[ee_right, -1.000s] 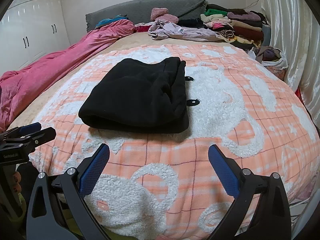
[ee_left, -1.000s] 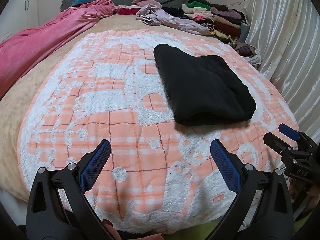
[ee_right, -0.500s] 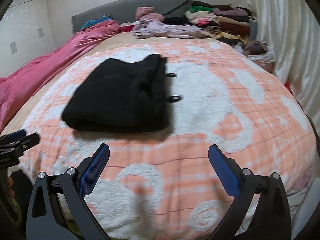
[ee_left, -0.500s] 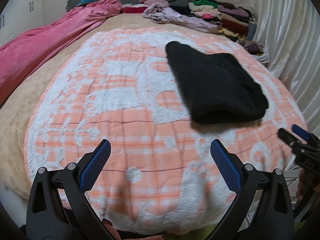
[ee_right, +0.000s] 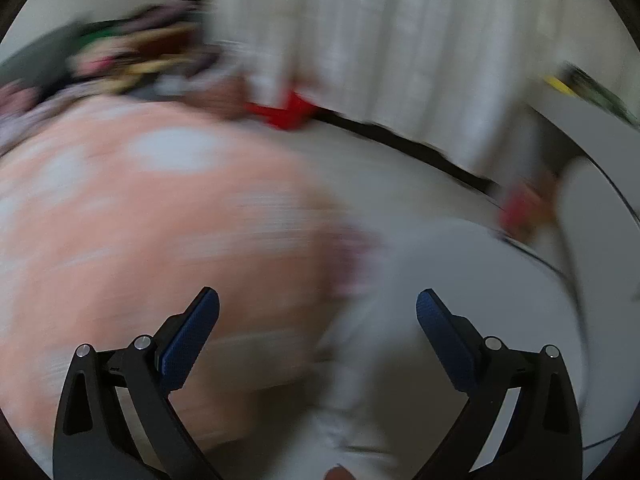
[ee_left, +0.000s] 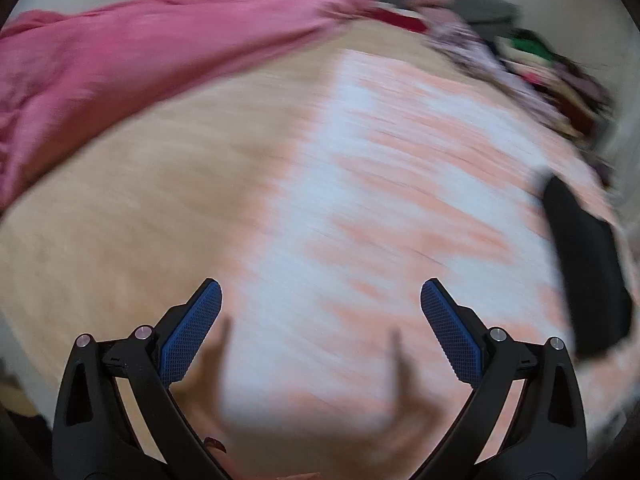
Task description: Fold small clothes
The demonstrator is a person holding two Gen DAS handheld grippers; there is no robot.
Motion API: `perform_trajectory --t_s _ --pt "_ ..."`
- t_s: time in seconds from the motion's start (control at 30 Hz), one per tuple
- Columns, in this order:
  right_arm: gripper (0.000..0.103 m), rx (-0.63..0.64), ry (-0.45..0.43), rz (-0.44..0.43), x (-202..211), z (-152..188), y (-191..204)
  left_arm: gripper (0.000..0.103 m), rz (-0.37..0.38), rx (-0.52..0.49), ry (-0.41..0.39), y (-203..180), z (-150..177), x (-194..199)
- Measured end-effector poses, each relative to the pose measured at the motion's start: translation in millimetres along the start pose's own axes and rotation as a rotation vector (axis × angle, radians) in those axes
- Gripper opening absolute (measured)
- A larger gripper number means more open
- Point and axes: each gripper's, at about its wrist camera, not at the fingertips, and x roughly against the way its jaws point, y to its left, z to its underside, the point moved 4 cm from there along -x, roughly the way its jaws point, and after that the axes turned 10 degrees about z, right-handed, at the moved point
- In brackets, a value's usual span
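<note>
Left wrist view is very blurry, but the black folded cloth (ee_left: 588, 276) shows at the far right edge of the frame, lying on the orange and white blanket (ee_left: 400, 200). It looks like a tall dark strip there, with its long side running up and down the picture. The left gripper (ee_left: 318, 304) has its jaws wide apart and nothing is between them. It points at bare blanket in the middle of the frame, so the cloth is well off to its right. A pink cover (ee_left: 140, 52) fills the upper left, and a heap of other clothes (ee_left: 532, 56) sits in the upper right. In the right wrist view, the right gripper (ee_right: 318, 312) also has wide jaws with nothing in them. It points at the blanket's edge and the white curtain (ee_right: 400, 40) at the top of the frame. The black cloth does not show in this view at all, so I cannot tell which gripper is nearer to it. I think the black cloth is done, and a new piece from the heap may be next.
</note>
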Motion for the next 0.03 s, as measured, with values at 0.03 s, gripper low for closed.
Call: perform_trajectory --t_s 0.03 --pt "0.098 -0.044 0.028 0.053 -17.8 -3.2 -22.3 0.093 -0.053 0.014 -0.005 22.5 -11.6 -5.3"
